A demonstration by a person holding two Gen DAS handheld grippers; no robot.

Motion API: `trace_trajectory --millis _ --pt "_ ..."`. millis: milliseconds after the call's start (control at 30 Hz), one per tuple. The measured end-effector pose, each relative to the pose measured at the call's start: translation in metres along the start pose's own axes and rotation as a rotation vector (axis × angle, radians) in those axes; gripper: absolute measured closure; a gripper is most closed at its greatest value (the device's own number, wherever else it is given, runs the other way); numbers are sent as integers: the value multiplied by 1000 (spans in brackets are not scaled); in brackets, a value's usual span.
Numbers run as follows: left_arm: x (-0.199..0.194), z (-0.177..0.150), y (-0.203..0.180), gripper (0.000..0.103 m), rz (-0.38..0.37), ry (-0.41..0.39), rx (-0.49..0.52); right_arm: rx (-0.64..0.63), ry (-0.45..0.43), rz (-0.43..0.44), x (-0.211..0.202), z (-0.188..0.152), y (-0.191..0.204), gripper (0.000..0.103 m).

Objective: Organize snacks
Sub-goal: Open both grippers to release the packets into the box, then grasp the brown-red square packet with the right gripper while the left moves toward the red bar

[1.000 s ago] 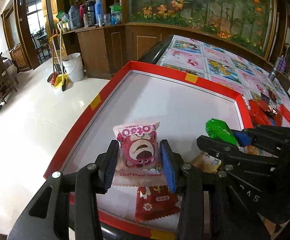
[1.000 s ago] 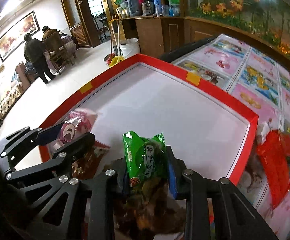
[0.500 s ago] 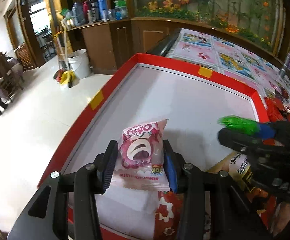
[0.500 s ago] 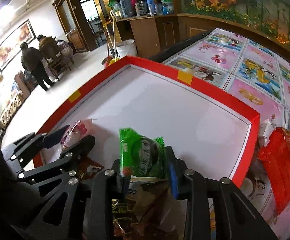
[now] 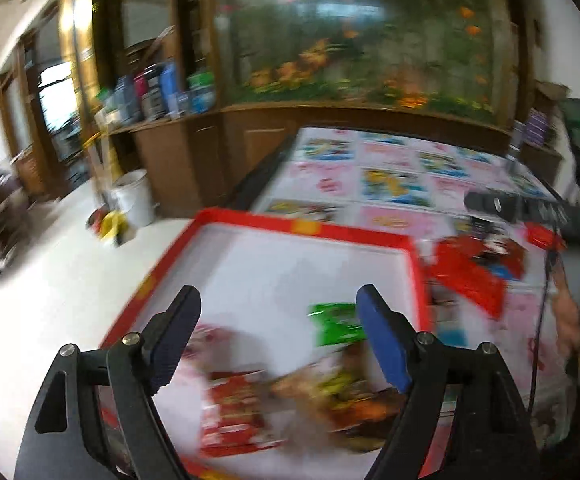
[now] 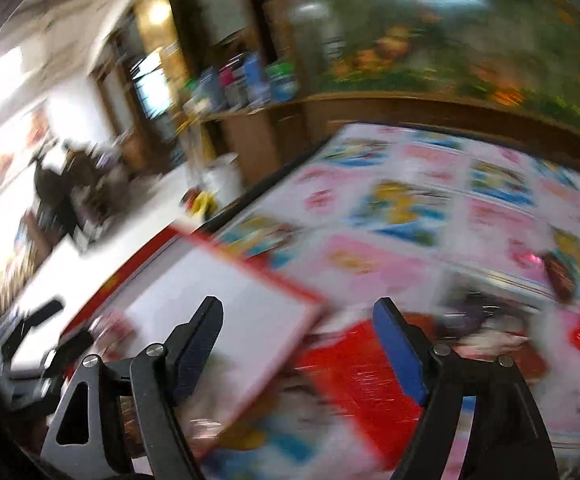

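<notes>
Both packets are down and both grippers are away! A second ago the left gripper (image 5: pixel 278 332) pinched a pink packet and the right gripper (image 6: pixel 300 344) a green one; now each stands spread wide with nothing between its fingers, and both views smear as the hands swing off.

Biggest first: the red-rimmed tray (image 5: pixel 302 226) fills the ground ahead of the left gripper, its white floor mostly bare toward the far end. Beyond and to that gripper's right runs the cartoon-printed tablecloth (image 6: pixel 430 216).

So how far along? Judging by the tray, four packets are in, all bunched at the near end: a brown packet (image 5: pixel 354 400) low between the left fingers, a red packet (image 5: pixel 236 412) beside it, the green packet (image 5: pixel 336 322) just inside the right finger, and the pink packet (image 5: pixel 214 340) by the left finger, a pale blur.

Still left: a heap of red snacks (image 6: pixel 354 372) on the cloth outside the tray, directly under the right gripper, which looks poised for the next pick.
</notes>
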State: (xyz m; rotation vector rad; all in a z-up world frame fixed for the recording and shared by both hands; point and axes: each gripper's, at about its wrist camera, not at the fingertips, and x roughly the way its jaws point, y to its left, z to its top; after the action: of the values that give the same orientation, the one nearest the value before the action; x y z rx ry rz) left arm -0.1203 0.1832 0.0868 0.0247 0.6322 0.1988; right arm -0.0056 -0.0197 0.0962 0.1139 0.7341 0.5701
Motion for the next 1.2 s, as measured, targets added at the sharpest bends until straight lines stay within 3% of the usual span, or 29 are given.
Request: trace_trajectory --millis 100,267,367,600,800,900,967,1033,1200 --pt "7 11 -32 22 -18 7 86 132 -37 -23 -13 1 -62 24" --pt "30 33 -78 22 -76 38 149 341 -5 -23 -24 -6 -146 22" --pt "51 48 -105 22 -84 44 187 335 13 -41 -26 -6 -157 22" --pt "116 70 -157 22 -161 181 175 434 87 -50 -16 -11 -181 22" --pt "141 46 -182 23 -257 325 152 448 84 -41 -15 -10 -181 22" --pt "133 36 -192 23 -241 298 204 448 86 -29 -16 -10 -178 22" --pt "125 31 -195 23 -305 307 199 443 85 -32 -16 -10 -176 22" --pt "117 25 -201 23 -428 347 202 442 90 -32 -16 -10 -175 22" --pt "69 -5 -223 23 -631 315 340 460 108 -34 -13 -13 -180 22"
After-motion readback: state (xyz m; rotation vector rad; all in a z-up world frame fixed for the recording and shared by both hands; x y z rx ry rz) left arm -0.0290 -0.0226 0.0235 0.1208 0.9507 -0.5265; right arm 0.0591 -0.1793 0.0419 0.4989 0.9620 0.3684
